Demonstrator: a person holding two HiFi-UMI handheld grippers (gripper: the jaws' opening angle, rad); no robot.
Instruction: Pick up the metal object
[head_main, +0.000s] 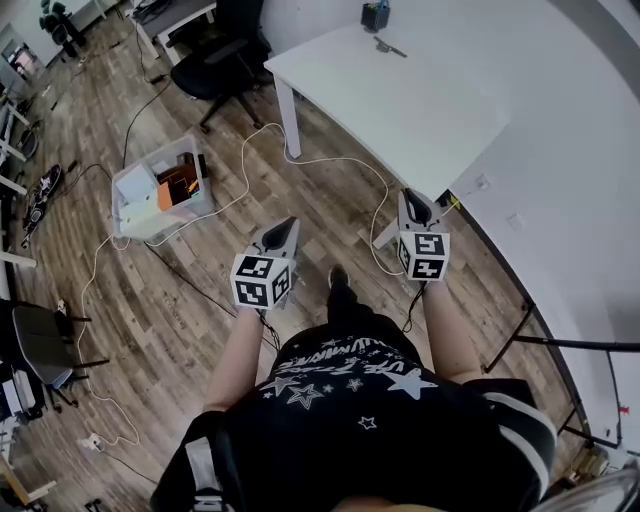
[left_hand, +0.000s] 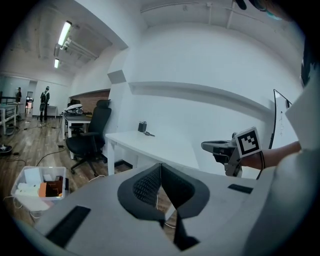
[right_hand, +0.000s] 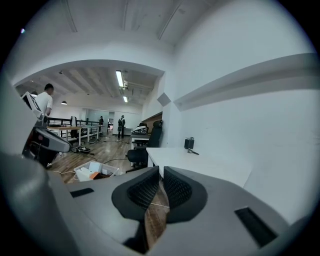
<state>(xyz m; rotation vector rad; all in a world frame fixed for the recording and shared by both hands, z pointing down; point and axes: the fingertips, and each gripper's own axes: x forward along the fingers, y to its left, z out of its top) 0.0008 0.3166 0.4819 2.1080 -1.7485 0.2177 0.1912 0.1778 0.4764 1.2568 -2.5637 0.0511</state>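
Observation:
The metal object (head_main: 390, 47) is a small thin grey piece lying on the white table (head_main: 440, 90) near its far end, beside a dark holder (head_main: 375, 16). It also shows far off in the left gripper view (left_hand: 149, 133) and the right gripper view (right_hand: 193, 152). My left gripper (head_main: 282, 226) hangs over the wooden floor, well short of the table, its jaws (left_hand: 161, 167) shut and empty. My right gripper (head_main: 413, 200) is held by the table's near corner, its jaws (right_hand: 161, 172) shut with nothing between them.
A clear box (head_main: 160, 190) of odds and ends sits on the floor to the left, with white cables trailing around it. A black office chair (head_main: 225, 60) stands beyond the table's left end. The white wall runs along the right. People stand far back (right_hand: 120, 125).

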